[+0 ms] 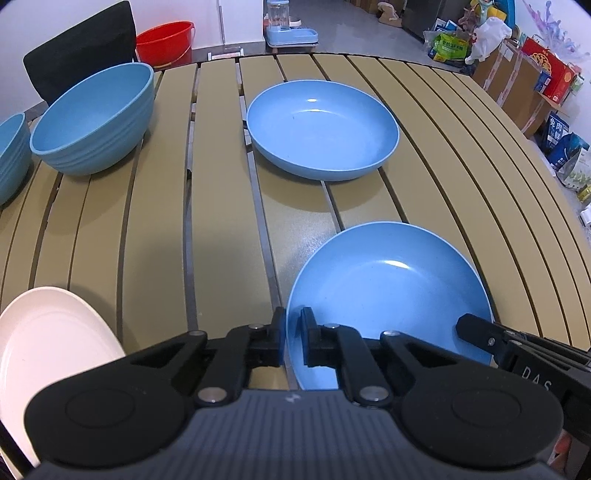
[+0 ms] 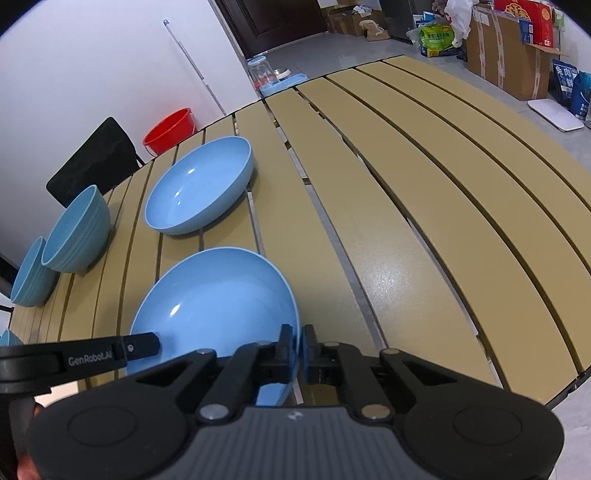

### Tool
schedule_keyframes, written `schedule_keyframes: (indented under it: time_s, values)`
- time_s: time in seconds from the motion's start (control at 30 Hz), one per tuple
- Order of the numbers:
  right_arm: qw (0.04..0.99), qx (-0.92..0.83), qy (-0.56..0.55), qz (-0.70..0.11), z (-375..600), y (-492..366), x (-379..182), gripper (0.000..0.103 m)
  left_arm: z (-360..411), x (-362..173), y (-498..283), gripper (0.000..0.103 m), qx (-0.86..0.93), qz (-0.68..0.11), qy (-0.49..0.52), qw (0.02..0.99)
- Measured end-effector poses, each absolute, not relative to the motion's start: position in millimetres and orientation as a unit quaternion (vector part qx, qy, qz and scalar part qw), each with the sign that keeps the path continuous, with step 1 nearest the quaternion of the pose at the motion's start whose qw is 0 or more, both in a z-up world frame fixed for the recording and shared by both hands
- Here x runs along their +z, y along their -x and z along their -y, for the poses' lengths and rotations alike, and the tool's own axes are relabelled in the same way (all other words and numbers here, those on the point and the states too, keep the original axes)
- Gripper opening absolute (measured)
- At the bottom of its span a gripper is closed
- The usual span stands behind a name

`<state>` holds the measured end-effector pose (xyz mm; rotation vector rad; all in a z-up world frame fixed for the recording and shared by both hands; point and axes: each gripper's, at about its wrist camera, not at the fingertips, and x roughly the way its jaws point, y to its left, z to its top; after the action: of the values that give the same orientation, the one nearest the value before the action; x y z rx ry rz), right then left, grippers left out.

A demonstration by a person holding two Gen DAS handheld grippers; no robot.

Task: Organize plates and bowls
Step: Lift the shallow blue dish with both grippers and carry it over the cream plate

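On table (image 1: 221,221): two blue plates (image 1: 388,288), three blue bowls (image 1: 96,118).

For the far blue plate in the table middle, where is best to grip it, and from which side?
Probably the raised rim of the far blue plate, on its near edge, coming from above. The plate sits flat on the table, so only the upturned rim offers two faces for the fingers.

Lived-in home, slatted table (image 1: 221,221), red bucket (image 1: 165,43), pet feeder (image 1: 290,31), cardboard boxes (image 2: 506,62)
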<state>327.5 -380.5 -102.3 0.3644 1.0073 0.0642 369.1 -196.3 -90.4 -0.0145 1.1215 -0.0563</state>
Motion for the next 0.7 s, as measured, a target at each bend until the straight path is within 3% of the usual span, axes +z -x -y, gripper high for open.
schedule_keyframes:
  time_s: [0.7]
  values:
    - [0.870, 0.028, -0.171, -0.462, 382, -308, -78, 0.005, 194, -64, -348, 0.009, -0.036, -0.509, 0.003, 0.860]
